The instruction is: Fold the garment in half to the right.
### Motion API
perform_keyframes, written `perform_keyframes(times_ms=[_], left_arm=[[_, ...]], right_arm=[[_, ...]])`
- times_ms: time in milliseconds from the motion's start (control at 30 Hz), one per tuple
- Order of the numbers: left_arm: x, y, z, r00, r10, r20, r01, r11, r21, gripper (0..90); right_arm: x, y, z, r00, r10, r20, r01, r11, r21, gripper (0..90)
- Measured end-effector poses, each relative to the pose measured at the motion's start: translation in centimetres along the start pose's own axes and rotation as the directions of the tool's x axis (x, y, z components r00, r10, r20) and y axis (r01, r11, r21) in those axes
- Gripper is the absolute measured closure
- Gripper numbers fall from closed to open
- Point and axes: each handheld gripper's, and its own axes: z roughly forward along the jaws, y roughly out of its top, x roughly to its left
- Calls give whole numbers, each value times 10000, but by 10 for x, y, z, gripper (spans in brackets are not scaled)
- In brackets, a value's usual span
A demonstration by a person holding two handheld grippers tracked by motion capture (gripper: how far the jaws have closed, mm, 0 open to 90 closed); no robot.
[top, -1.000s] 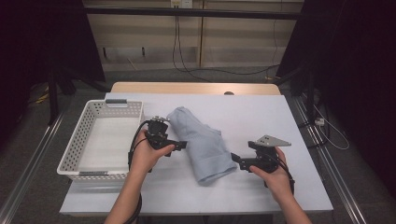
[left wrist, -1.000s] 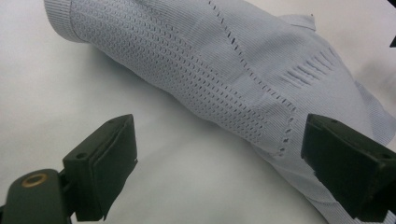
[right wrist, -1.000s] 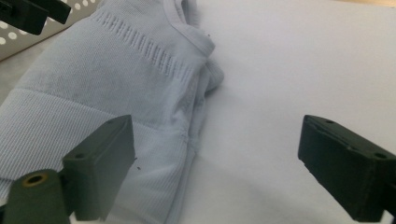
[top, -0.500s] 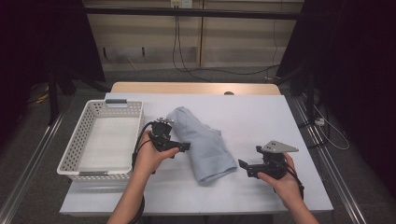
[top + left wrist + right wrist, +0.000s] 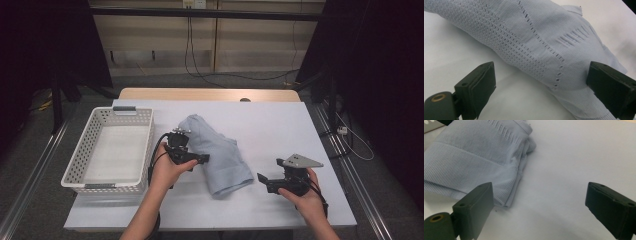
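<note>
You had the folded pale-blue garment (image 5: 217, 152) lying on the white table (image 5: 280, 125) just right of the white basket (image 5: 107, 150), your left gripper (image 5: 192, 159) at its left edge with jaws spread apart, your right gripper (image 5: 267, 181) near its lower right corner, jaws likewise apart, gripping nothing.

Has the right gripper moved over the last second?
Yes. The right gripper has pulled back from the folded light-blue garment, toward the table's near right edge, leaving a wider strip of bare table between them. Its jaws are open.
</note>
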Motion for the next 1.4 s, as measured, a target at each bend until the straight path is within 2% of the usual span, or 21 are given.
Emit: perform_keyframes(times_ms=[233, 600, 867, 967, 1200, 1267, 1400], left_arm=[[0, -5, 10, 9995, -169, -281, 171, 9998, 61, 80], [3, -9, 16, 9981, -206, -586, 230, 9989, 410, 175], [4, -12, 19, 9965, -295, -782, 333, 9983, 481, 191], [5, -14, 19, 9968, -349, -715, 388, 9978, 542, 217], [2, -14, 18, 9983, -351, -473, 379, 9975, 603, 351], [3, -15, 20, 9975, -589, -403, 611, 9965, 569, 354], [5, -16, 21, 9969, -752, -241, 766, 9952, 612, 378]], right_arm=[[-2, -2, 0, 9999, 99, 37, -99, 10000, -8, 77], [-5, -5, -1, 9999, 42, 124, -43, 10000, 43, 80], [-6, -5, -3, 9999, 59, 152, -59, 10000, 24, 81], [-7, -4, -4, 9999, 18, 165, -18, 10000, -5, 81], [-6, -5, -4, 9999, -4, 138, 4, 10000, 24, 81], [-6, -5, -4, 9999, -11, 122, 11, 10000, 14, 80], [-6, -5, -3, 9999, -23, 140, 23, 10000, 36, 81]])
